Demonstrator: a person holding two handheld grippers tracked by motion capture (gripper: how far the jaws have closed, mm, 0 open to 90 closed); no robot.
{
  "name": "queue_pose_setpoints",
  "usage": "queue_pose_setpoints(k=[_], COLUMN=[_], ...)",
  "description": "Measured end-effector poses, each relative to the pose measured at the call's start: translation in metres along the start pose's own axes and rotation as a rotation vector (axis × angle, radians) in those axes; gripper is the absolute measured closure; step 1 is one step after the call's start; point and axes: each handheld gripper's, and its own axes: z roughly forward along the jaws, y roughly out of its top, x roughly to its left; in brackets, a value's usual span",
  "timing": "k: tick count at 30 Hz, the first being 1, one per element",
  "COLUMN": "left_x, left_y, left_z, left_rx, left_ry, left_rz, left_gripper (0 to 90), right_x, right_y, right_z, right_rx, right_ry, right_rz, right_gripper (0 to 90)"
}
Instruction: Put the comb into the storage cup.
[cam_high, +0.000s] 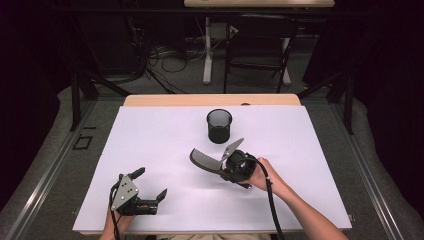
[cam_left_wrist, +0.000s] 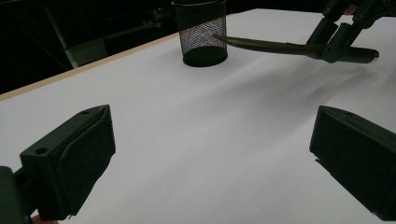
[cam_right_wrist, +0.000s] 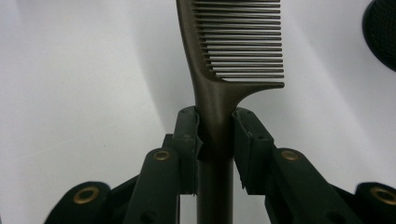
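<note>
Nearest me, my left gripper (cam_high: 145, 196) sits low by the front edge of the table (cam_high: 150, 130), jaws spread wide with nothing between them, only bare white surface showing through the gap. Further out, my right gripper (cam_high: 226, 168) is clamped on the handle of a dark comb (cam_high: 204, 160); in the right gripper view the pads (cam_right_wrist: 187, 135) squeeze the handle just below where the teeth begin, and the comb juts out ahead, lifted clear of the table. Beyond it stands the black mesh cup (cam_high: 219, 126), upright near the far edge, and the comb's tip is pointing its way, close to the cup but apart from it. I reckon the comb is headed in there. The risk: the long toothed end could clip the rim and tip or shove the light cup toward the far edge, since I'm holding it fairly flat. The teeth could also snag in the mesh. A smooth, thin handle might swivel in my grip if it bumps anything. Plenty of open white surface left and right of the cup; behind it, little room before the edge.
</note>
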Motion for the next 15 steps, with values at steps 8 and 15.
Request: queue_pose_setpoints(k=[8, 15], left_x=[0.0, 0.0], left_y=[0.001, 0.001], left_z=[-0.001, 0.0], left_rx=[-0.006, -0.004], left_ry=[0.002, -0.003], left_rz=[0.006, 0.005], left_gripper=[0.3, 0.3], right_x=[-0.004, -0.005], right_y=[-0.008, -0.01], right_z=[-0.008, -0.013], right_rx=[-0.038, -0.063], right_ry=[-0.018, -0.026], right_rz=[0.018, 0.025], right_gripper=[72.6, 72.6])
